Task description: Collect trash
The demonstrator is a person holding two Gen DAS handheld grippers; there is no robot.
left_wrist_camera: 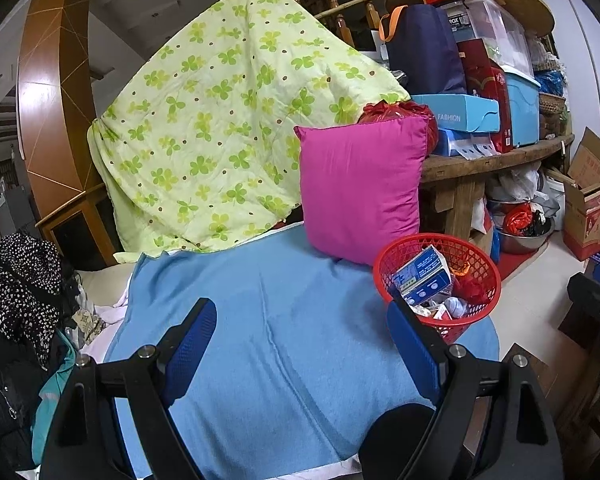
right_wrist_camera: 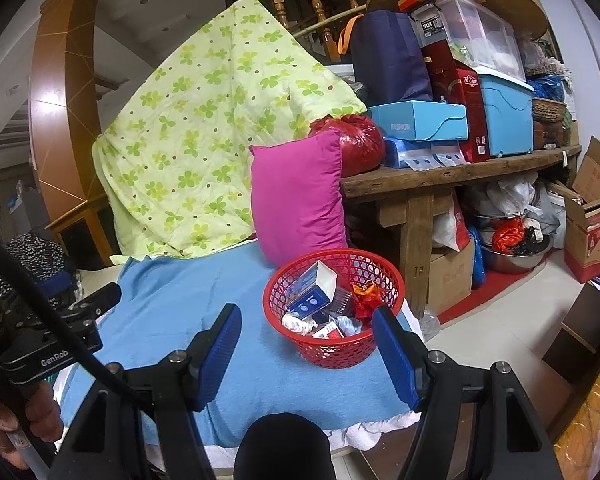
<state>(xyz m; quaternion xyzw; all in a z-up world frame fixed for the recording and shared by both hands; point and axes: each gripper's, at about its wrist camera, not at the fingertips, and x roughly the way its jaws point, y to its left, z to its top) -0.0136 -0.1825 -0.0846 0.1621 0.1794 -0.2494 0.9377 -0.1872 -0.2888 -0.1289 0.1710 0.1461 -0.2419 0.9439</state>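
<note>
Both hand-held grippers (left_wrist_camera: 300,344) (right_wrist_camera: 306,344) spread, empty, level

I am holding my left black gripper with blue padded fingers (left_wrist_camera: 302,354) level, its jaws spread wide and gripping nothing. I am holding my right black gripper with blue padded fingers (right_wrist_camera: 308,354) likewise, gaping and unloaded.

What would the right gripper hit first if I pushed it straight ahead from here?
Most likely the red basket of trash on the blue blanket; its near rim sits between the open right gripper fingers, slightly right of centre. Depth is uncertain.
</note>
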